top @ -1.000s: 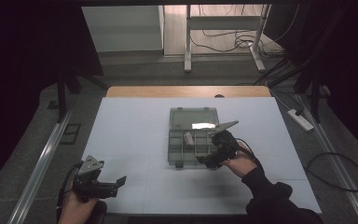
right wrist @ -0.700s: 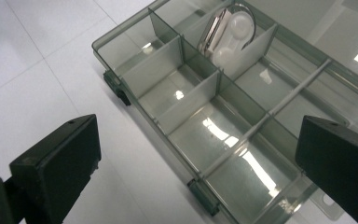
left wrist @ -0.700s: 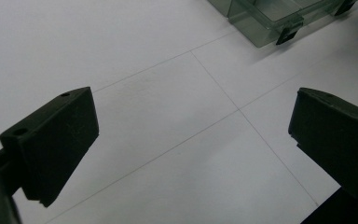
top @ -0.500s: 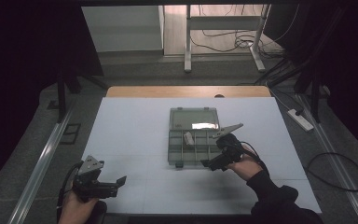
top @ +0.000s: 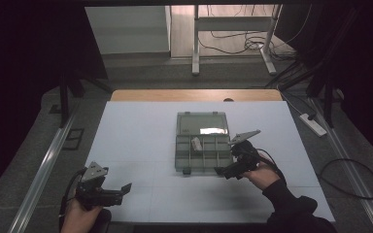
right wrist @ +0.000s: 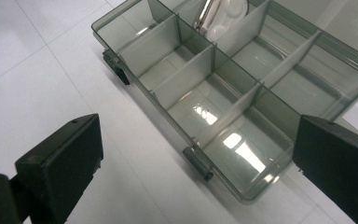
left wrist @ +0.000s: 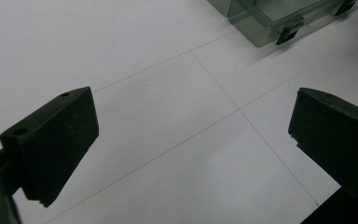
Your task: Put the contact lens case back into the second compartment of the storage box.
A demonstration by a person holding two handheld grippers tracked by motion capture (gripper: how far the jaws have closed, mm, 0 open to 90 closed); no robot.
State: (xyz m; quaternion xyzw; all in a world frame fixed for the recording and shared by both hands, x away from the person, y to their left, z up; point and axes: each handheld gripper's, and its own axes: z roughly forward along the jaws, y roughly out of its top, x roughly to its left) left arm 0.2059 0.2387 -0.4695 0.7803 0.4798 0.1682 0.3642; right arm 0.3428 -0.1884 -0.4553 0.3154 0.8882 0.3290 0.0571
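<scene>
- Two risks stand out: the right gripper (top: 227, 171), jaws spread wide and empty, sits just beside the open organiser box (top: 201, 145) at mid-table — a careless nudge could slide it.
- Its small pale item (right wrist: 219, 23) could spill from its compartment.
- Left gripper (top: 119, 190), wide open, empty — well apart, no brace.

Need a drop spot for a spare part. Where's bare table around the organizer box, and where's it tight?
Bare white table spans everything left of the organizer box, up to the left tool at the near-left corner. The near strip between the two tools is also free, as is the far strip between the box lid and the wooden edge. Tight: the box's near-right corner, where the right tool hovers open.
</scene>
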